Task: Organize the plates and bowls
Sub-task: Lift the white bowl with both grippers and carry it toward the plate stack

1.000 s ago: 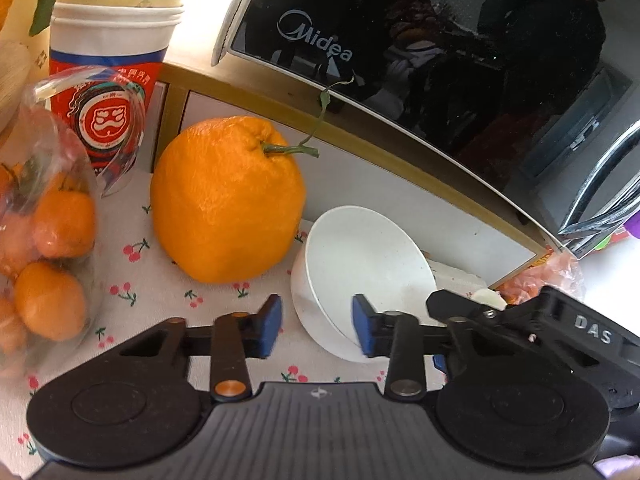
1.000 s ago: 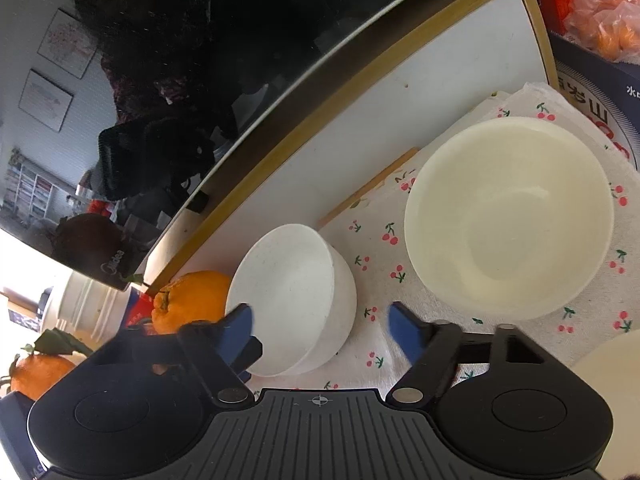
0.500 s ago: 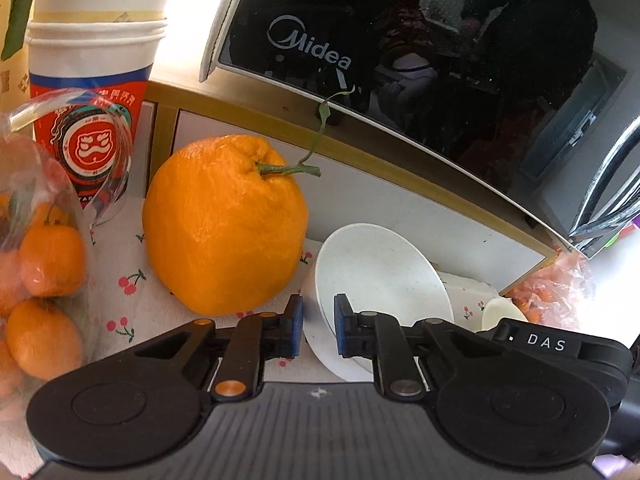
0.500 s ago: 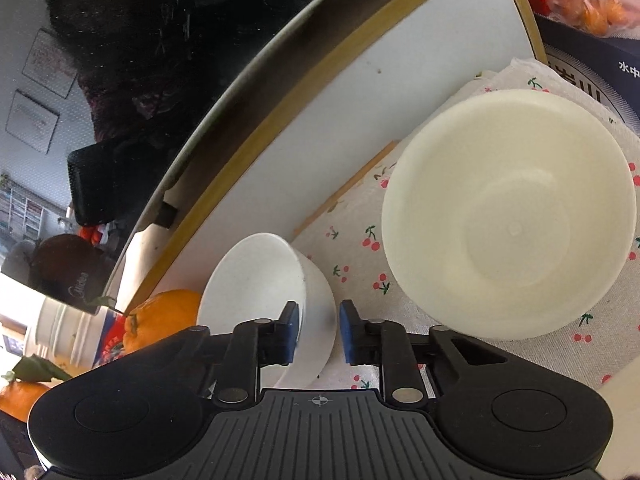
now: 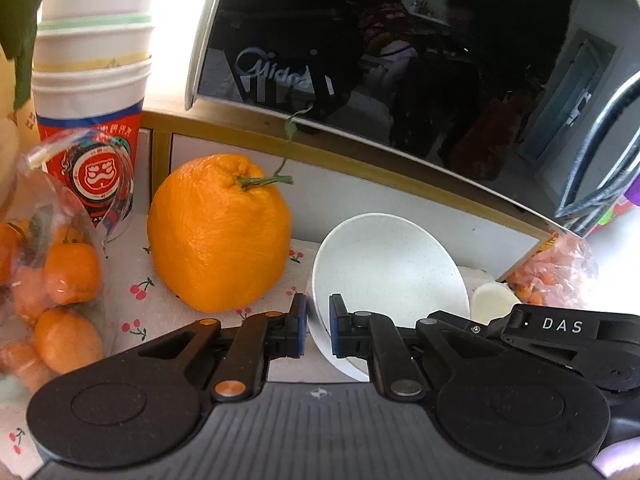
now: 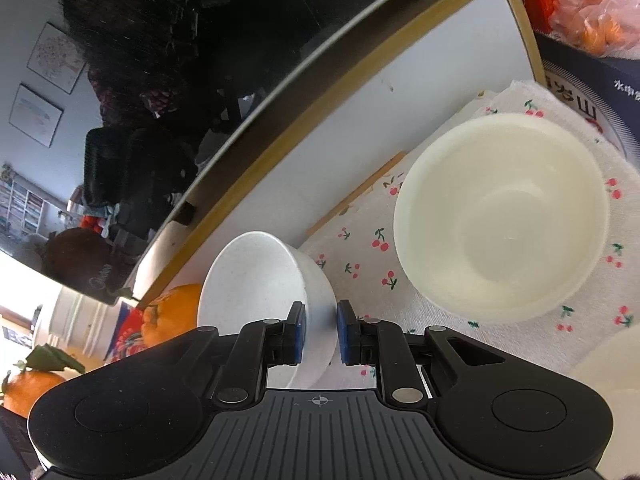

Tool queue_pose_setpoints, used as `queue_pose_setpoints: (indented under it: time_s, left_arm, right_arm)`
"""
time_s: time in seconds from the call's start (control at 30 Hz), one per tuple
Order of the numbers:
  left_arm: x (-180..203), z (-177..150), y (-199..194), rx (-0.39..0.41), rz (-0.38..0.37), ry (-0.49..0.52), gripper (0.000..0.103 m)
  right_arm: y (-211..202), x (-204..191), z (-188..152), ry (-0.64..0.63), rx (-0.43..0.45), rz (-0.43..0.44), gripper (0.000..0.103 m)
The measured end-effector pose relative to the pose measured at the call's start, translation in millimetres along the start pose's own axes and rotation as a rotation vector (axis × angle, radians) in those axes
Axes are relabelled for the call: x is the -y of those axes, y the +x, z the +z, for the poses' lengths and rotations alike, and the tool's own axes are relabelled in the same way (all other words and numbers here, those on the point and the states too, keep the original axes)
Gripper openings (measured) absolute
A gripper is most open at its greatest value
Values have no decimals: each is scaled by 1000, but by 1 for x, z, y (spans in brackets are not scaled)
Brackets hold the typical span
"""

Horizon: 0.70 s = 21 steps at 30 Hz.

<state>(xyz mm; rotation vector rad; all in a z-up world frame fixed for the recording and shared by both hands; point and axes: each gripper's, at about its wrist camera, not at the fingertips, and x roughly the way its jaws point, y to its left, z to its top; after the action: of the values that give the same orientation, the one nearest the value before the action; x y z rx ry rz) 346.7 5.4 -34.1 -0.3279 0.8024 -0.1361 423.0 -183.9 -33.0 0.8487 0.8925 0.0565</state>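
The small white speckled bowl (image 5: 390, 268) was tipped up, and the left gripper (image 5: 318, 330) and right gripper (image 6: 320, 334) each pinched its rim.

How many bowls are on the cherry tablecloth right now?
2 clearly. The small speckled bowl is tilted, gripped at its rim by both grippers. The large cream bowl sits upright to its right. A pale rim at the frame's lower right corner may be another dish.

I've got the black left gripper w/ blue pads (image 5: 318, 326) pinched on the small speckled white bowl (image 5: 390, 268) rim (tilted up), black right gripper (image 6: 320, 332) clamped on its opposite wall; both angled down.
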Motion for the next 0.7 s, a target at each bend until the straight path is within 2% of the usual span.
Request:
queue_pose_setpoints:
  time_s: [0.23,0.4,0.7]
  left_arm:
    - [18,5,-34,4,6,50,10]
    - [29,5,-58,-2,16,99,10]
    - [50,-10,-104,-24,24,201,11]
  right_arm:
    - [-23,-14,-3,-9,8,-9,17]
    - [-55,-16,-9,-5,14,-6,17]
    - [-100,-12,-25,35,8,-2,17]
